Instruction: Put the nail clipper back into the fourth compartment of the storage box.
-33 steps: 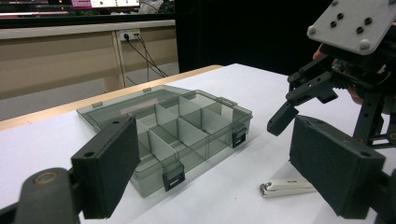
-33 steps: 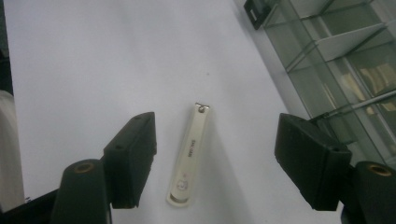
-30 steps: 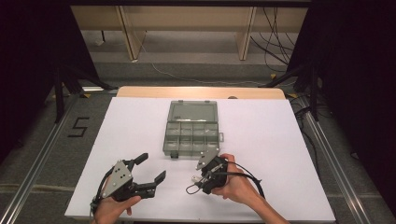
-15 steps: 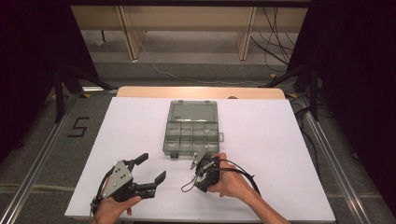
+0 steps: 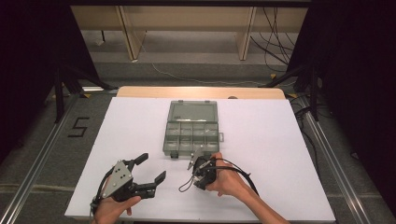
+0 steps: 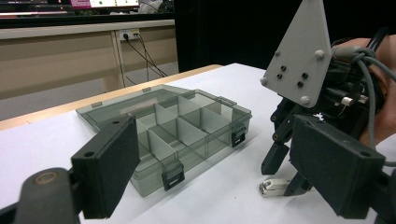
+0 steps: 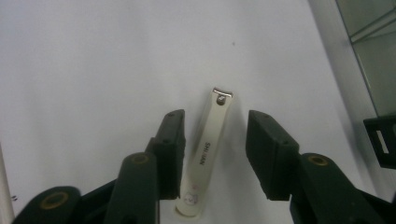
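At lower left, my left tool (image 5: 145, 170) hovers released above the white bench (image 5: 280, 140). At centre lies the open smoky-grey plastic compartment box (image 5: 191, 133). Just below it my right tool (image 7: 214, 154), jaws apart, straddles the white nail clipper (image 7: 208, 149) lying flat; I judge closing on it comes next.

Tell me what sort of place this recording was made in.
Probably a lab or data-collection workspace, not a home. A white-topped table stands between metal floor rails, with dark curtains on both sides, loose cables on the floor behind, and a "5" marked on the floor.
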Available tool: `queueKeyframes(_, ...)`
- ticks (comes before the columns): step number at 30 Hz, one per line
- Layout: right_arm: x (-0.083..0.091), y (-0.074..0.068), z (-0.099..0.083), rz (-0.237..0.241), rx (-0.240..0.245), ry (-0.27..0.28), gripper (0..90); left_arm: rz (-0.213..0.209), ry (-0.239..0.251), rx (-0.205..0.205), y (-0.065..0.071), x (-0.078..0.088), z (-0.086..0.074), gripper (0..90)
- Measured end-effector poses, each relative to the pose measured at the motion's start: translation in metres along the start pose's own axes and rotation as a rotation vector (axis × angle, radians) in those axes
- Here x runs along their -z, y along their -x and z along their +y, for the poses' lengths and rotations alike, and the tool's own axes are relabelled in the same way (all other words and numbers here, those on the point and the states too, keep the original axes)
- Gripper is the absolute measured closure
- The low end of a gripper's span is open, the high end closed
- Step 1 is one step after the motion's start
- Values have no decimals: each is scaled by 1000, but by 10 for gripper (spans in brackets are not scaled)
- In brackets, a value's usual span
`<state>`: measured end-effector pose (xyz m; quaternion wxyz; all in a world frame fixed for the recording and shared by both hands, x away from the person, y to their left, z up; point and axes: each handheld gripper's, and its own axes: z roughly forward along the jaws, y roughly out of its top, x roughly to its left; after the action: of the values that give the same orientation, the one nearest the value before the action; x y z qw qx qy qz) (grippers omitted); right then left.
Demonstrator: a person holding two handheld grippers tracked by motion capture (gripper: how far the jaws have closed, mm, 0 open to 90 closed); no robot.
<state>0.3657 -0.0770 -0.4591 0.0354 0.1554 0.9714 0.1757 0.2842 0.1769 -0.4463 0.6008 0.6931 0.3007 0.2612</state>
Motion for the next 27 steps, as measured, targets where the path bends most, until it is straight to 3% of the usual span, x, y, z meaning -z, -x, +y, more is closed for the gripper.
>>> queueKeyframes(15,-5,0,6,6,-11,-54,745,1,1,1,0,0,0,156)
queueKeyframes(19,-5,1,8,2,7,-67,769,1,4,2,0,0,0,156)
queueKeyframes(20,-5,3,8,-11,36,-82,770,1,3,1,0,1,0,156)
queueKeyframes(21,-5,0,9,2,8,-80,771,1,3,1,0,1,0,156)
queueKeyframes(22,-5,0,10,-1,11,-83,771,1,3,1,0,1,0,156)
queueKeyframes(24,-5,2,11,-21,62,-99,773,1,5,3,0,1,1,156)
queueKeyframes(27,-5,1,11,-24,69,-106,774,1,4,2,0,1,0,156)
